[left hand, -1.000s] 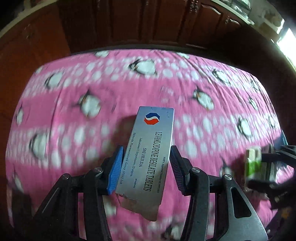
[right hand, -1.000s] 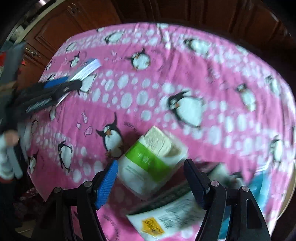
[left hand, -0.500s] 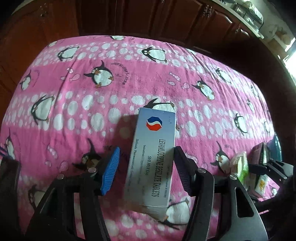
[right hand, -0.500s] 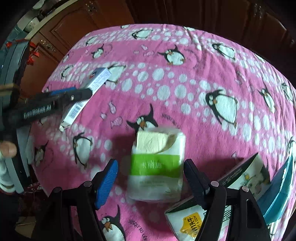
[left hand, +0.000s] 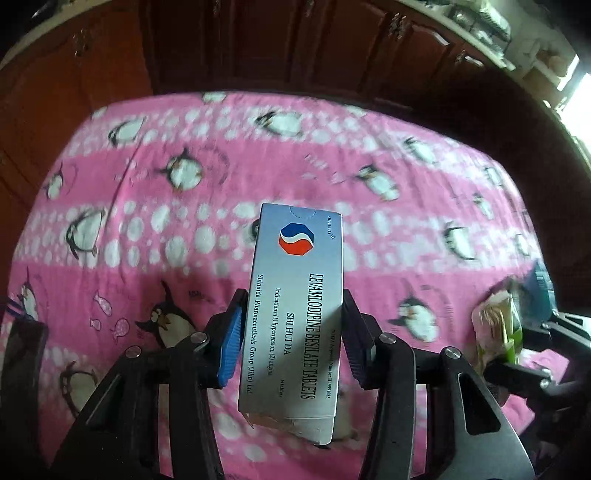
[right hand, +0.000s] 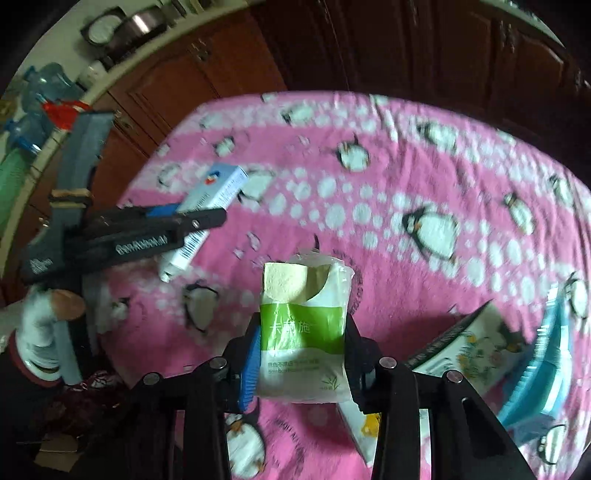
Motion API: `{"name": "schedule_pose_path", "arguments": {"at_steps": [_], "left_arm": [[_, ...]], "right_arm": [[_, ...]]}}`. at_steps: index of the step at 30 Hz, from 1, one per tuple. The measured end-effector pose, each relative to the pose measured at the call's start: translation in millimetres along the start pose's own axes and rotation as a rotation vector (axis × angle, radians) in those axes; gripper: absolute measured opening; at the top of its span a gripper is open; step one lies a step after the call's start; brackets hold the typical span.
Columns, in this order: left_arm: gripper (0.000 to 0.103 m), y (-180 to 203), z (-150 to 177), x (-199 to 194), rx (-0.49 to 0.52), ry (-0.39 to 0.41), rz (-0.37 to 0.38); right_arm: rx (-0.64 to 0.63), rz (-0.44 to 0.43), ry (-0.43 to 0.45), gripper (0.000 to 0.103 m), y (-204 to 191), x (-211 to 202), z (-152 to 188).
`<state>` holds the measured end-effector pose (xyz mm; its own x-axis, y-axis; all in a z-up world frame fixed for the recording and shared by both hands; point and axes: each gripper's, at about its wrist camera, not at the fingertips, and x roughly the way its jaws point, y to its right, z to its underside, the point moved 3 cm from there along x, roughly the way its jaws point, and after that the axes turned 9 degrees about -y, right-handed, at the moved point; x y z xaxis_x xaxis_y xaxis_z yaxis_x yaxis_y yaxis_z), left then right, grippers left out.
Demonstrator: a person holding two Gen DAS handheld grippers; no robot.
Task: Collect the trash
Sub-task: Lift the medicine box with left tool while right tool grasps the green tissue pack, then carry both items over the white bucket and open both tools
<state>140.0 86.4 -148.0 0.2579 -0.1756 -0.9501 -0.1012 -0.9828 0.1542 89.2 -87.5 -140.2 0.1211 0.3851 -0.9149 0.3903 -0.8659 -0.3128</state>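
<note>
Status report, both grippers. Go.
Left gripper jaws just closed on pill box. Right gripper just closed on tissue pack. Nothing blocking.

- I'm looking into a home kitchen: dark wooden cabinets (left hand: 280,44) line the walls
- A penguin-print pink cloth (right hand: 369,192) covers the table
- Pots (right hand: 142,22) sit on the counter

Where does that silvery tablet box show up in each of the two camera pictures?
Left wrist view: the tablet box stands centre, pinched between the left tongs.
Right wrist view: same box at left, angled, in those tongs.
Shared landmark: the pink penguin-print cloth beneath both.
</note>
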Motion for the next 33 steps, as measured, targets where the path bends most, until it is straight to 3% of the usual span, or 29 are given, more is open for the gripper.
{"name": "schedule_pose_path", "arguments": {"at_steps": [7, 14, 33], "left_arm": [[0.046, 56.3, -4.5, -45.1, 0.090, 0.081, 0.045], [0.046, 127.4, -8.3, -68.6, 0.196, 0.128, 0.071], [0.046, 324.4, -1.2, -66.3, 0.485, 0.121, 0.173]], "right_arm": [[0.027, -0.008, 0.122, 0.038, 15.9, -62.9, 12.3], [0.094, 0.063, 0.206, 0.038, 57.5, -110.6, 32.9], [0.428, 0.226, 0.334, 0.038, 206.2, -202.1, 137.9]]}}
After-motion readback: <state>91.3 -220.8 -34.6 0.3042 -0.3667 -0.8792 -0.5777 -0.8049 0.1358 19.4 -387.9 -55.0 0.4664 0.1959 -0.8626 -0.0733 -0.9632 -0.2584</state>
